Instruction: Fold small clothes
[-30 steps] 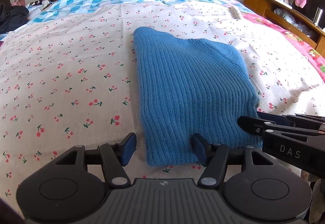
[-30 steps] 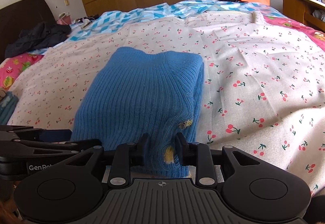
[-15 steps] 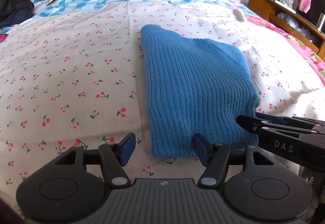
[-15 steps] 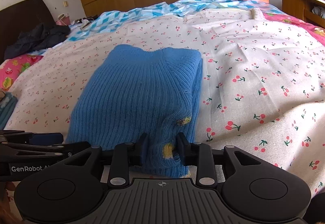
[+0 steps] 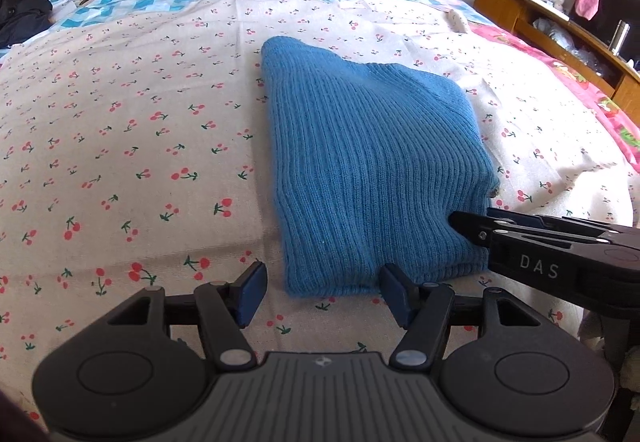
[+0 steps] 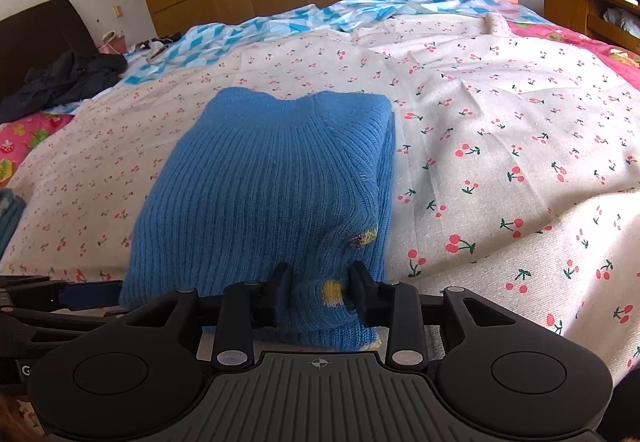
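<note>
The right gripper [image 6: 318, 292] pinched the folded blue ribbed-knit sweater's [image 6: 268, 177] near corner; the left gripper [image 5: 320, 292] was spread, so pulling risked unfolding.

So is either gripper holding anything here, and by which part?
The right gripper is shut on the blue sweater, pinching its near right corner where the yellow trim shows. The left gripper is open and holds nothing.

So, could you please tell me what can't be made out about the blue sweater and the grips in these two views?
- Blue sweater: underside hidden against the cherry-print sheet, both views.
- Right gripper: pad contact hidden by bunched knit, right wrist view.
- Yellow patch: mostly buried in the fold.
- Left gripper: open, holding nothing.
</note>
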{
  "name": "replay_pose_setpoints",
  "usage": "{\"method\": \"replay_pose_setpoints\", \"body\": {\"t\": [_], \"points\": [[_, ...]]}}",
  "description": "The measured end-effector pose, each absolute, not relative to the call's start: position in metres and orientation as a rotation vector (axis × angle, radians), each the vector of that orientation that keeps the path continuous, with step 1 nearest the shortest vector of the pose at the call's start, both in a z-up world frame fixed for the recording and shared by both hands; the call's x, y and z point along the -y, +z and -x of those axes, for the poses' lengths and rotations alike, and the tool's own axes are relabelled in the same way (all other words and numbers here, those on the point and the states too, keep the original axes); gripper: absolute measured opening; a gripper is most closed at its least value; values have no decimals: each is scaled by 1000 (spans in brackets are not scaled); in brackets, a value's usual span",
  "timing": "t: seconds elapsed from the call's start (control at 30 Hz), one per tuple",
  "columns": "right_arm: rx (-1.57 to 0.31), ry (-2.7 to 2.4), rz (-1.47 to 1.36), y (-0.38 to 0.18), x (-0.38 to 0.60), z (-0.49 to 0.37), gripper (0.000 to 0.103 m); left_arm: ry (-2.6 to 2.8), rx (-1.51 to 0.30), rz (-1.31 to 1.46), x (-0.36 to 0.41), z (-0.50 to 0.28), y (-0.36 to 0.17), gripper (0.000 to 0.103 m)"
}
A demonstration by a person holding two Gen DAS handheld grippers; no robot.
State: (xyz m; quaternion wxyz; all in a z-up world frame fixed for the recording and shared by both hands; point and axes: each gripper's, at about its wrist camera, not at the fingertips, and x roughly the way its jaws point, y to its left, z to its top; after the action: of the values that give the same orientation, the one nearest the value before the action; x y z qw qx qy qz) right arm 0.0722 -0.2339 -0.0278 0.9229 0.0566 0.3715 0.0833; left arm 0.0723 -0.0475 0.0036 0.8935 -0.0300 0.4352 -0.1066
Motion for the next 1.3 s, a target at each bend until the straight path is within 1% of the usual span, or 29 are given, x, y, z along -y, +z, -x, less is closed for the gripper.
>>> {"method": "replay_pose_setpoints", "body": {"t": [0.87, 1.13, 1.23, 1.3], "points": [[-760, 132, -112, -27, 228, -72, 34, -271, -896, 111, 40, -67, 8, 67], [-754, 137, -120, -26, 229, -71, 35, -261, -902, 87, 43, -66, 5, 67], [-748, 149, -131, -24, 230, -68, 38, -251, -905, 74, 44, -65, 4, 67], [-743, 153, -140, -23, 232, -66, 38, -243, -906, 73, 44, -63, 4, 67]]}}
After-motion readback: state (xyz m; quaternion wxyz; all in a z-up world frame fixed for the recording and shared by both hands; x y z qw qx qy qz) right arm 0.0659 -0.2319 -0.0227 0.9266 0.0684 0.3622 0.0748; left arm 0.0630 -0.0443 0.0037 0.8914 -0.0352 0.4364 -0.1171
